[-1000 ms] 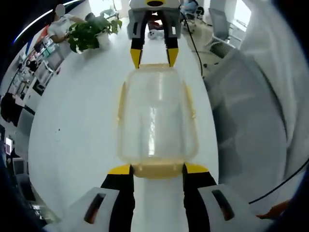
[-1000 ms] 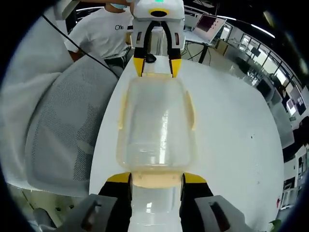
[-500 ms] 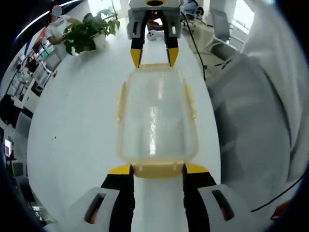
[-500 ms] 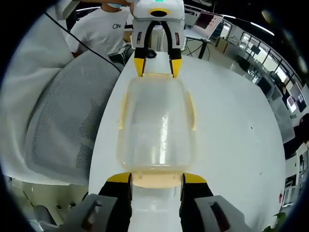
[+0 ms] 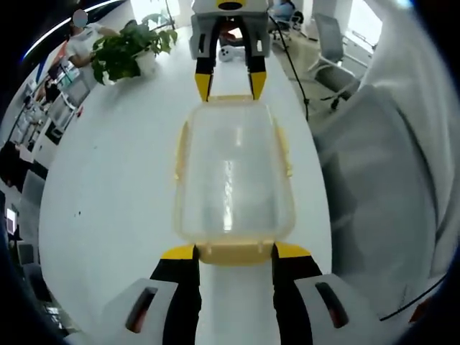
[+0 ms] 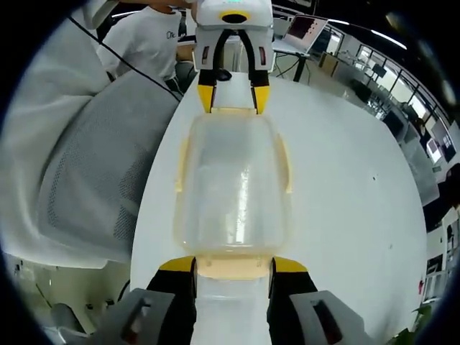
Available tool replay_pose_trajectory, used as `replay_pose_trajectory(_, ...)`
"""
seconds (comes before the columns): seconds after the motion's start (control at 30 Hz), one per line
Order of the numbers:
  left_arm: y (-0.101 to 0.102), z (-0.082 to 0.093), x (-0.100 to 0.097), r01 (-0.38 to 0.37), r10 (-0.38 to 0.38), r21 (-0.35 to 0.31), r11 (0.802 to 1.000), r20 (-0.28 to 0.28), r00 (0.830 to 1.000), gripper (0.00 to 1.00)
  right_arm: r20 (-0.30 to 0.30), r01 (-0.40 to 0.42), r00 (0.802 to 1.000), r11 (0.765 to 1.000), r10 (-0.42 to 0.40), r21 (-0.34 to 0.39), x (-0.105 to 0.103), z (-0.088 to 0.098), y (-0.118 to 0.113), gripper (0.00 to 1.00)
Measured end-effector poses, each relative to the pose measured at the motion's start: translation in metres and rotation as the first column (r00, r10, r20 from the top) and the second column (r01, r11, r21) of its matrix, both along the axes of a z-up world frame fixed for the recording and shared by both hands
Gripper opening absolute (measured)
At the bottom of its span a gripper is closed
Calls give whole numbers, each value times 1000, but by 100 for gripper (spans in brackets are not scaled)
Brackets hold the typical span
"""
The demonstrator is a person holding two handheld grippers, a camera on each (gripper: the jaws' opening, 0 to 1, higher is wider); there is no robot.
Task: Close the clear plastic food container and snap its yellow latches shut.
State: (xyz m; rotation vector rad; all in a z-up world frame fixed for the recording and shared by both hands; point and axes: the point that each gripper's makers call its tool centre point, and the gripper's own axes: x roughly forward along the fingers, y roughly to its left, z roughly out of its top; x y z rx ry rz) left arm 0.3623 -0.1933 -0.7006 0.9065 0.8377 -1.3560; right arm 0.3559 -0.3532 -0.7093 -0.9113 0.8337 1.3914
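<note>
Nothing has shifted: your left gripper [image 5: 226,253] and right gripper [image 6: 224,266] remain half-open, bracketing the container's [image 5: 231,180] 6 and 12 o'clock end latches, unpressed.

Each view looks close along the container [image 5: 231,180] from opposite ends, facing the other claw.

Clear lidded container [image 5: 231,180] (yellow latches [image 5: 234,252]) on white table [image 5: 115,187].
</note>
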Motion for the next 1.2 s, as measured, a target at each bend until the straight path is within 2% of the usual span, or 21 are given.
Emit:
replay_pose_trajectory(0.63,-29,-13,1,-1,1,3,1000,-11,1000,36,-1,-4,1000,1000,4,-25,2,-7,-28,36)
replay_pose_trajectory(0.97,-45,-21,1,7,-7,6,1000,-16,1000,36,-12,5,1000,999,-5,-33,1,-16,-45,36)
replay_pose_trajectory(1.2,-49,-25,2,13,-12,12,1000,-15,1000,36,-13,10,1000,999,-10,-36,0,-20,-48,36)
